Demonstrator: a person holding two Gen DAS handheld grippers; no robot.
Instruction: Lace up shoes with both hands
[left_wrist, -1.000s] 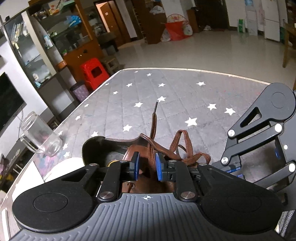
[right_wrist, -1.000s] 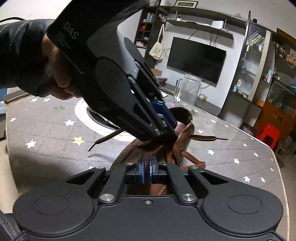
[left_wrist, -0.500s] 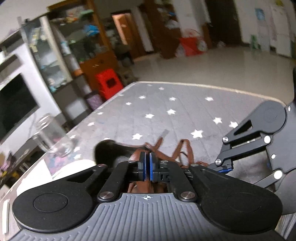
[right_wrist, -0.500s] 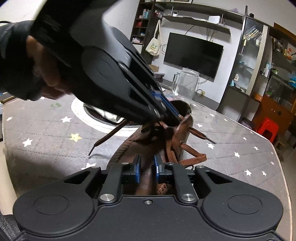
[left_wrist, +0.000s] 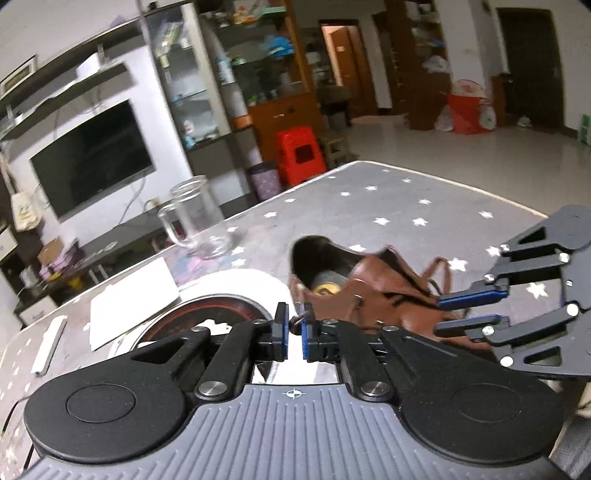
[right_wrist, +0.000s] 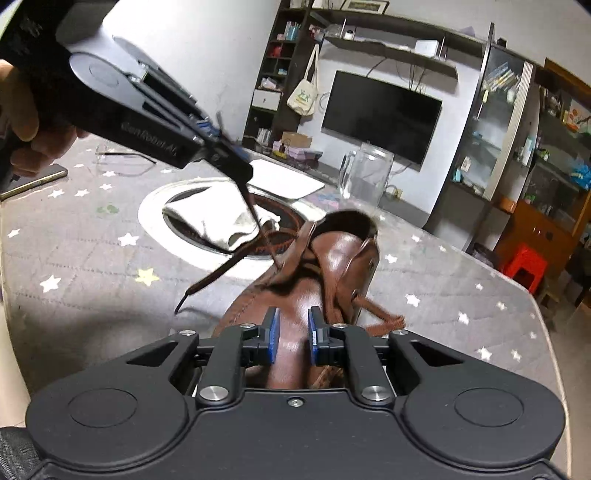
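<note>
"GenRobot.AI" on left hand-held gripper (right_wrist: 236, 168)

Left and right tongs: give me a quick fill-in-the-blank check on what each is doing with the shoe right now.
1. The left tongs are shut on the ___.
2. The right tongs hang ___ over the brown shoe.
3. The mug behind the shoe is made of clear ___.
4. The grey table cover is printed with ___.

Missing words: lace; open; glass; stars.

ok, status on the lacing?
Left gripper pinching the lace, pulling it off the shoe. Right gripper open over the toe. Glass mug behind, clear of it.
</note>
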